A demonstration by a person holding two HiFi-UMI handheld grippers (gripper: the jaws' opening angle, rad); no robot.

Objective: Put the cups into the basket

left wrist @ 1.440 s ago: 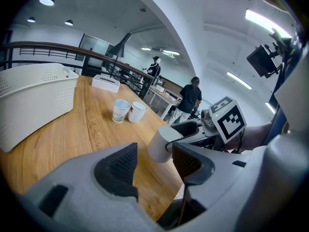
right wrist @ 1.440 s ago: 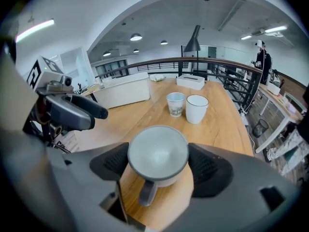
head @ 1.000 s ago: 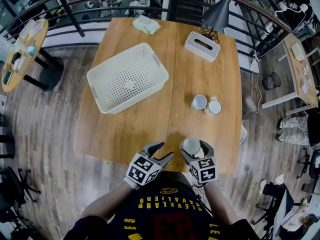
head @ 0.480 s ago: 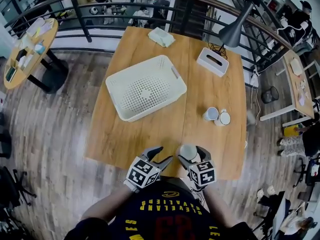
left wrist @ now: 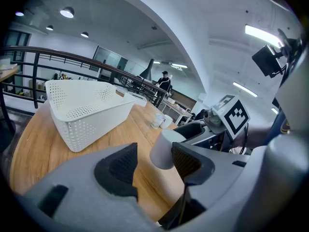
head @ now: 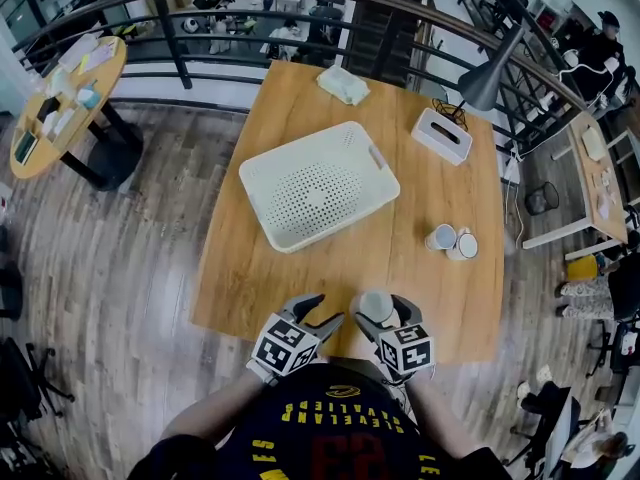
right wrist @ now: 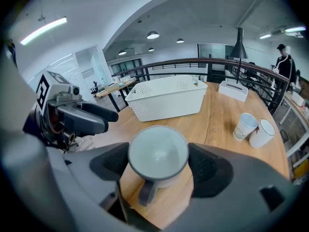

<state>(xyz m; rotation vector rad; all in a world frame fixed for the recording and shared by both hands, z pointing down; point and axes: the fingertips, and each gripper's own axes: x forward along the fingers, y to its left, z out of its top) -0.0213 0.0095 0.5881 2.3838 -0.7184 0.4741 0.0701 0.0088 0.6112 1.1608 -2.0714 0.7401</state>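
Bare tabletop (head: 260, 278) lies open before the basket (head: 318, 186); two cups (head: 441, 238) stand aside.

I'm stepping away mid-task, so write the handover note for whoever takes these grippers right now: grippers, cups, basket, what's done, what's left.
Left gripper: open, nothing between its jaws, at the table's near edge.
Right gripper: shut on the grey mug, which is upright.
Basket: on the table farther out and to the left, nothing in it.
White cup and second cup: close together on the table, right of the basket.
Done: mug gripped.
Left: put the mug in the basket, then both other cups.
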